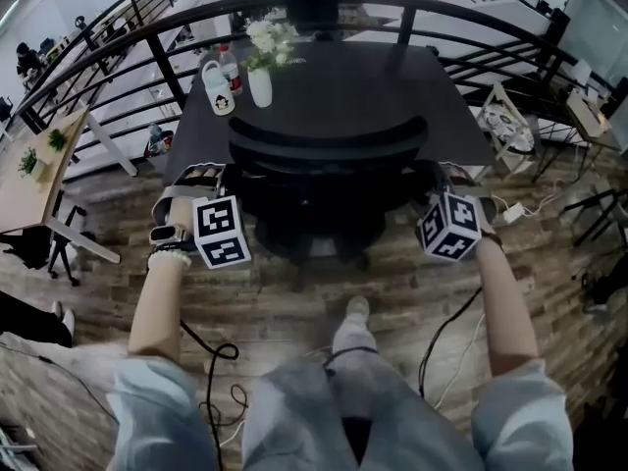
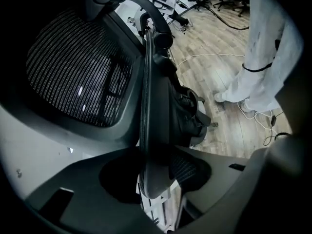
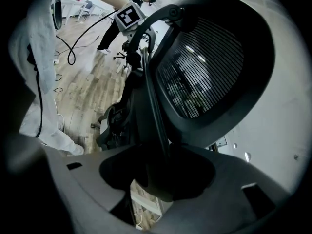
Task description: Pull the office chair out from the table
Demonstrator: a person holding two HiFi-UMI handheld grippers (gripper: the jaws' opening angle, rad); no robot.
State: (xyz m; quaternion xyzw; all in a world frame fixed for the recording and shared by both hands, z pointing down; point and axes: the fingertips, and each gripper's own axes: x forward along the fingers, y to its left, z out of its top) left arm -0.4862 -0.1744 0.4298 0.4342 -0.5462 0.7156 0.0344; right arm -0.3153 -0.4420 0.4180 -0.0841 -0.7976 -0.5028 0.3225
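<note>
A black mesh-back office chair (image 1: 329,140) stands tucked against the near edge of a dark table (image 1: 392,86). My left gripper (image 1: 228,180) is at the chair's left side and my right gripper (image 1: 429,179) at its right side. In the left gripper view the backrest's frame edge (image 2: 148,106) runs down between the jaws of the left gripper (image 2: 153,179), which are closed on it. The right gripper (image 3: 156,179) grips the opposite frame edge (image 3: 146,106) the same way, beside the mesh panel (image 3: 204,67).
On the table stand a white vase of flowers (image 1: 260,81), a patterned jug (image 1: 218,88) and a bottle (image 1: 231,67). A curved black railing (image 1: 147,37) runs behind. Cables (image 1: 221,381) lie on the wood floor by my shoe (image 1: 355,312). A wooden desk (image 1: 39,165) is at left.
</note>
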